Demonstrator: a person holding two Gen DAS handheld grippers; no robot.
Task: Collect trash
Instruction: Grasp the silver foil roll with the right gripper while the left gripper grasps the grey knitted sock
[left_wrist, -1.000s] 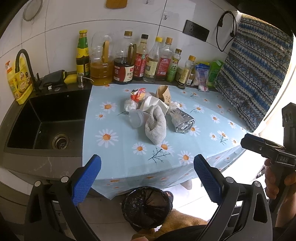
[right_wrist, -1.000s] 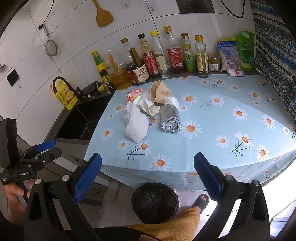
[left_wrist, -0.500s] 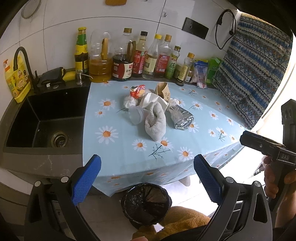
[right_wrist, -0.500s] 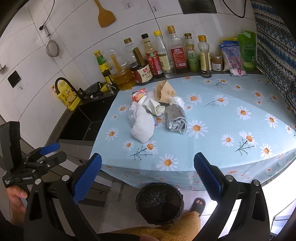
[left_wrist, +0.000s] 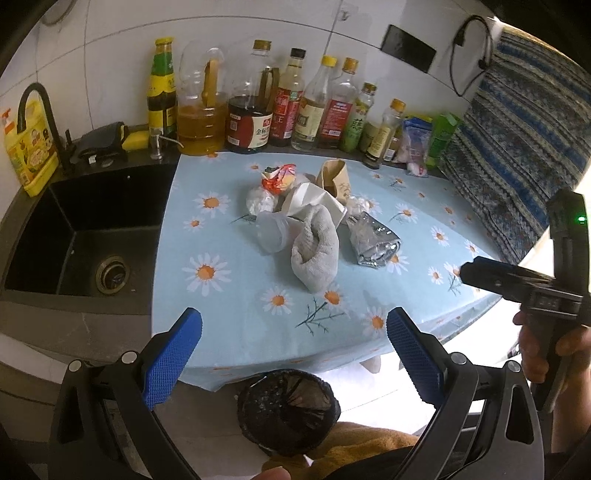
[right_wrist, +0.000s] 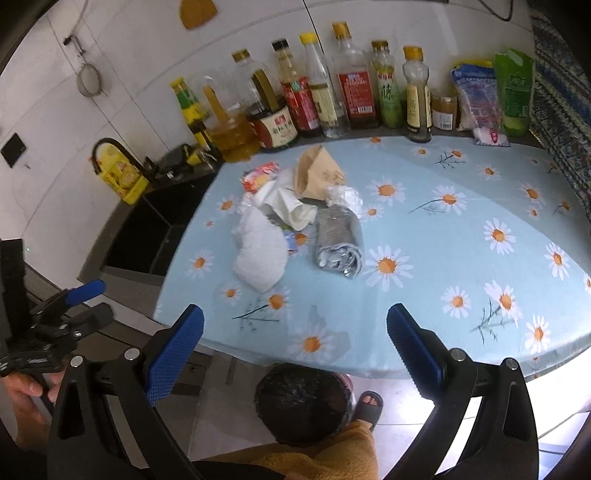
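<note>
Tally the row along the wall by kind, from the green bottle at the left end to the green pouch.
Slim bottles: 6
Handled jugs: 2
Small jar: 1
Pouches: 2
Total: 11

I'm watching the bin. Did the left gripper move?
Yes. The left gripper moved forward toward the table; the trash pile looms larger and the bin sits lower in view.

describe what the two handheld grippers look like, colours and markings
Both are black frames with silver bolts at the joints and two fingers faced with blue textured pads. The left gripper shows the same blue pad from the side. The right gripper, seen from the left camera, has a black body with a small white label and a lit green light.
</note>
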